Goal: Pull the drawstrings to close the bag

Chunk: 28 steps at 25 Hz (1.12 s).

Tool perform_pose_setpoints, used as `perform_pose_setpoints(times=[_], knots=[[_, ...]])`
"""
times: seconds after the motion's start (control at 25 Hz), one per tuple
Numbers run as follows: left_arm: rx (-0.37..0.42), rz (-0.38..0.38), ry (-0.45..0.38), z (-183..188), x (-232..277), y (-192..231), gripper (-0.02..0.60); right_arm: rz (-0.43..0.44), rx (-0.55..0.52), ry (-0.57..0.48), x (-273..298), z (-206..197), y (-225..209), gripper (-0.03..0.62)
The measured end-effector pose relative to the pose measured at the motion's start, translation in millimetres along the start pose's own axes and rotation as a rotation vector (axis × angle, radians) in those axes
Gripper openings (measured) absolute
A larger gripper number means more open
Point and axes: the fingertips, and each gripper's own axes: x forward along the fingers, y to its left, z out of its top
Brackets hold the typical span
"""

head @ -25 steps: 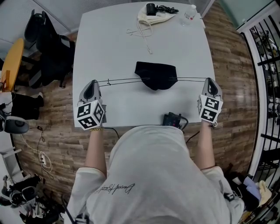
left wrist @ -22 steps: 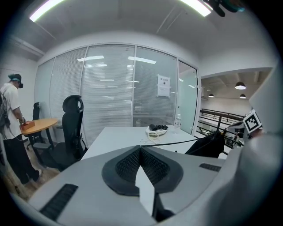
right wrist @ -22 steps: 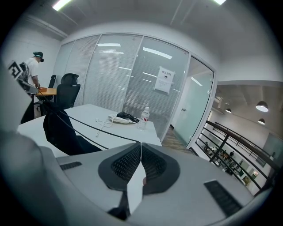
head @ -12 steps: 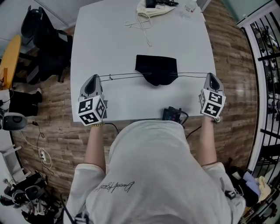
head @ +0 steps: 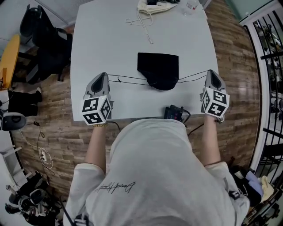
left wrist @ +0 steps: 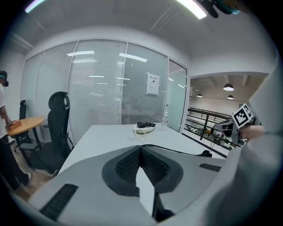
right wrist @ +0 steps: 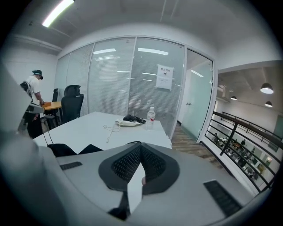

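The black drawstring bag (head: 158, 68) lies in the middle of the white table (head: 101, 39), its mouth bunched at the near side. A thin black cord (head: 130, 80) runs from it to my left gripper (head: 102, 76), which is shut on that cord's end. A second cord (head: 192, 77) leads to my right gripper (head: 212, 72), also shut on its end. Both cords sag a little. In the left gripper view the cord (left wrist: 177, 151) leaves the closed tips (left wrist: 141, 148) toward the bag (left wrist: 205, 154). The right gripper view shows closed tips (right wrist: 140, 145) and the bag (right wrist: 66, 150) at the left.
At the table's far edge lie a cream drawstring bag (head: 154, 5) with loose cords and a water bottle (head: 191, 6). A black device (head: 174, 114) sits at the near edge. A black office chair (head: 48, 48) stands left of the table, a metal railing (head: 269, 53) to the right.
My left gripper has moved rightward toward the bag. Both cords, taut and straight before, now hang slightly slack. The right gripper has stayed about where it was.
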Motion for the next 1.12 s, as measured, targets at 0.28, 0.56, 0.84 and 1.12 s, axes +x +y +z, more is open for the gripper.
perform_pose_setpoints(times=[0.28,0.56,0.84,1.12], knots=[[-0.011,-0.068,-0.033,9,2,-24,0.011,0.175,0.002,-0.027,-2,12,57,0.023],[-0.034,-0.134,-0.053,7,3,-53,0.011,0.355,0.001,-0.04,-12,16,120,0.023],[-0.045,-0.195,-0.062,8,4,-76,0.011,0.43,-0.026,-0.065,-18,28,147,0.023],[-0.075,-0.243,-0.091,19,3,-92,0.011,0.476,-0.035,-0.089,-26,40,162,0.023]])
